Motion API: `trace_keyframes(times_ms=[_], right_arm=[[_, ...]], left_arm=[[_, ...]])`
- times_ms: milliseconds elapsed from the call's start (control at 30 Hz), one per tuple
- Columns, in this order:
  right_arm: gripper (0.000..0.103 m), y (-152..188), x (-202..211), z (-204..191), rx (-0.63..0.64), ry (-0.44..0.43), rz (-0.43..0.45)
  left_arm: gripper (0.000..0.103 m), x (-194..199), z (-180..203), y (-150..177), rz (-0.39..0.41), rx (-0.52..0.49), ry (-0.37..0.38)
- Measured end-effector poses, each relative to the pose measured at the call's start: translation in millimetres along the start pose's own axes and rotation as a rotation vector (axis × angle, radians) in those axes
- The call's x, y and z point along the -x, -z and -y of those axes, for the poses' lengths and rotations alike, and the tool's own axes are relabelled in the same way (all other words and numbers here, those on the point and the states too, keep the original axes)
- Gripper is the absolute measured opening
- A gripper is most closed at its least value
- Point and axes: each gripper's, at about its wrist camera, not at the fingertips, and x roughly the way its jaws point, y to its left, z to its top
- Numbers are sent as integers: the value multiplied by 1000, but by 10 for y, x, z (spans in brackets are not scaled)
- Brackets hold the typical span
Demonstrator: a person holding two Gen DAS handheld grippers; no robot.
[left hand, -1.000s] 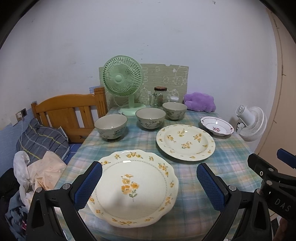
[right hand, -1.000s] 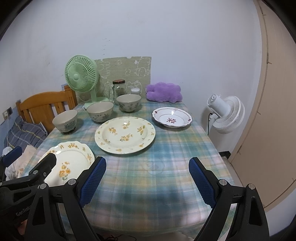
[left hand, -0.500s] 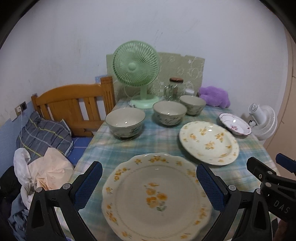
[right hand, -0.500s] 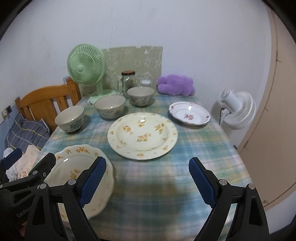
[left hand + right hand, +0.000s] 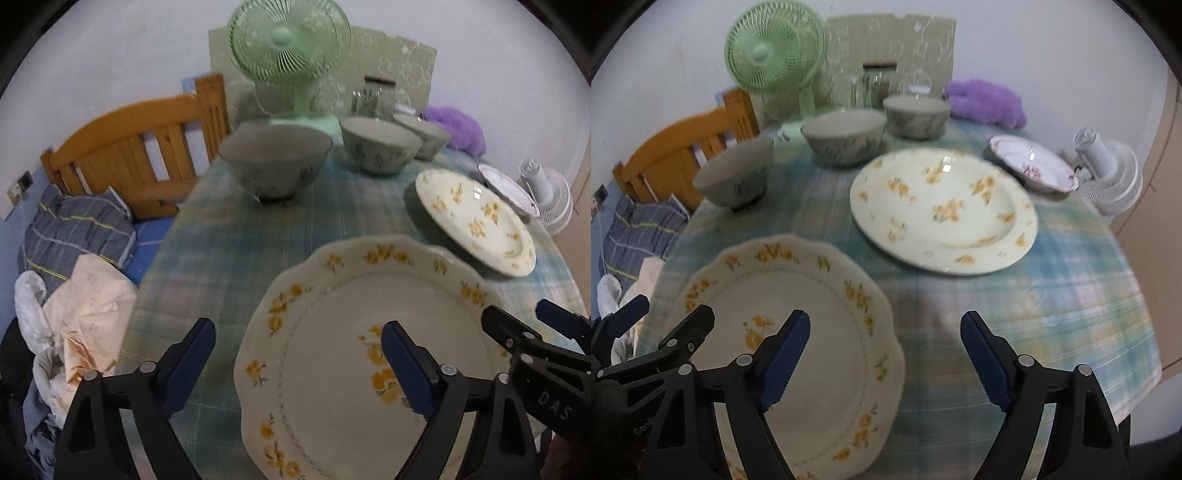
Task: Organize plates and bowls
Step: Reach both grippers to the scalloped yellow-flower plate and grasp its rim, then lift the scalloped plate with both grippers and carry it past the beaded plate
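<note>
Closing in on scalloped cream yellow-flowered plate at table's near-left corner | left gripper, right gripper both gaping, holding nothing | likely readying pickup for stacking

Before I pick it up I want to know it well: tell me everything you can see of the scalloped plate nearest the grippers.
The scalloped plate is cream, glazed ceramic by its look, with a wavy rim, yellow flower sprigs around the border and one in the centre. It lies flat and empty on the plaid tablecloth at the near left of the table, apart from the other dishes. The open left gripper and right gripper hover over it; contact cannot be told.
</note>
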Motion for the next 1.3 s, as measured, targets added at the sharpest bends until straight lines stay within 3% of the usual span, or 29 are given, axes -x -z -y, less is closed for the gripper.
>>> trace_keyframes(times_ms=[100, 167, 333, 433, 867, 1300], right_arm=[[78, 6, -148, -20, -7, 20, -46], [69, 16, -221, -50, -6, 25, -76], [66, 26, -306, -153, 13, 26, -108], [63, 22, -348, -219, 24, 60, -132], [63, -70, -307, -261, 27, 95, -151], [63, -279, 37, 57, -66, 140, -92]], left_arm=[[87, -99, 1, 20, -35, -18, 28], [85, -143, -6, 22, -56, -24, 54], [81, -232, -24, 20, -90, -33, 87], [80, -244, 9, 19, -96, -51, 66], [78, -280, -25, -117, -126, -46, 82], [78, -68, 323, -388, -89, -148, 128]])
